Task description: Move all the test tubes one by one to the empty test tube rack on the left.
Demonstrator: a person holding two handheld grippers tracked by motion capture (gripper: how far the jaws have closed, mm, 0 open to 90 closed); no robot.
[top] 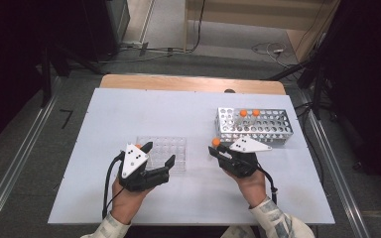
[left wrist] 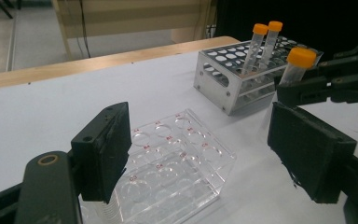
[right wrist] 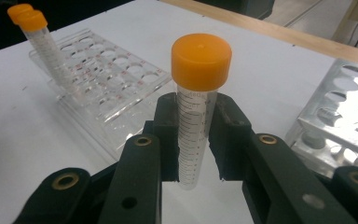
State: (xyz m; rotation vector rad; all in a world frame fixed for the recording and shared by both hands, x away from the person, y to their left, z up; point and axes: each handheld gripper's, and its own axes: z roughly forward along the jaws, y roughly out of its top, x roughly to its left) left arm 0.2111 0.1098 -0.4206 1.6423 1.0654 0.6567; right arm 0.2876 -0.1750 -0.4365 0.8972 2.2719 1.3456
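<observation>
My right claw (right wrist: 193, 140) clamped on orange-capped tube (right wrist: 198, 93), upright, clear rack (right wrist: 107, 79) just beyond, left claw (left wrist: 205, 154) jaws apart, empty.

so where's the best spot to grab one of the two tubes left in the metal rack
Grip the clear shaft just under the orange cap, coming down from above. The tubes stand near upright in the metal rack, lower bodies sunk in its holes, so only the top is free.
</observation>
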